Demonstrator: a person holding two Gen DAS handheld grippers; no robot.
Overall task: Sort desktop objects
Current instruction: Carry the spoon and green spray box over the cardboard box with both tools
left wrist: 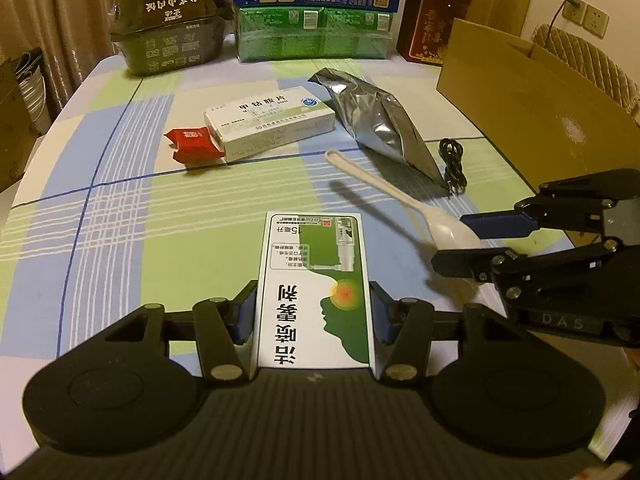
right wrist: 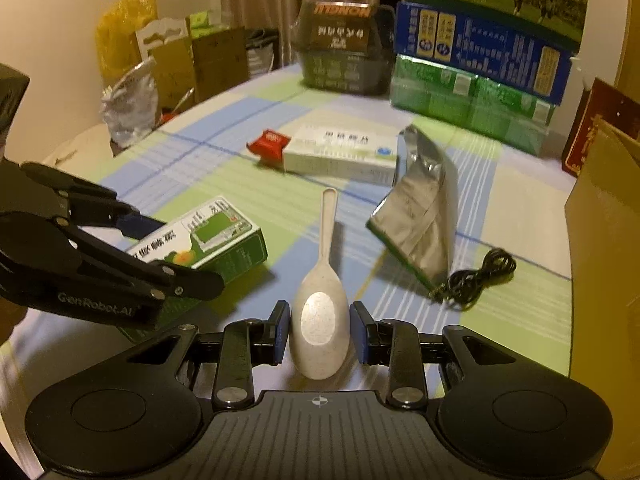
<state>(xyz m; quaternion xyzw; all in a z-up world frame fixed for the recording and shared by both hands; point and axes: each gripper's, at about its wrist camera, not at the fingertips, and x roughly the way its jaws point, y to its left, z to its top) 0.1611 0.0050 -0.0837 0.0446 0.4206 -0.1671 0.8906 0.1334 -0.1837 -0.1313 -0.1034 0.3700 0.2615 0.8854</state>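
My left gripper [left wrist: 312,312] is shut on a green-and-white medicine box [left wrist: 316,280], its pads pressing the box's two long sides; the right wrist view shows the box [right wrist: 208,240] in that gripper [right wrist: 188,252], just above the cloth. A beige plastic spoon [right wrist: 320,320] has its bowl clamped in my right gripper [right wrist: 320,332], handle pointing away. In the left wrist view the spoon [left wrist: 400,200] hangs above its shadow, held by the right gripper [left wrist: 452,240]. On the checked tablecloth lie a white pill box [left wrist: 272,128], a red packet [left wrist: 192,144], a silver foil pouch [left wrist: 380,124] and a coiled black cable [left wrist: 452,164].
An open cardboard box [left wrist: 532,108] stands at the table's right edge. Along the back are a dark green food tub [left wrist: 168,28], stacked blue and green cartons [left wrist: 316,20] and a red box [left wrist: 436,24]. Bags [right wrist: 132,108] sit beyond the left table edge.
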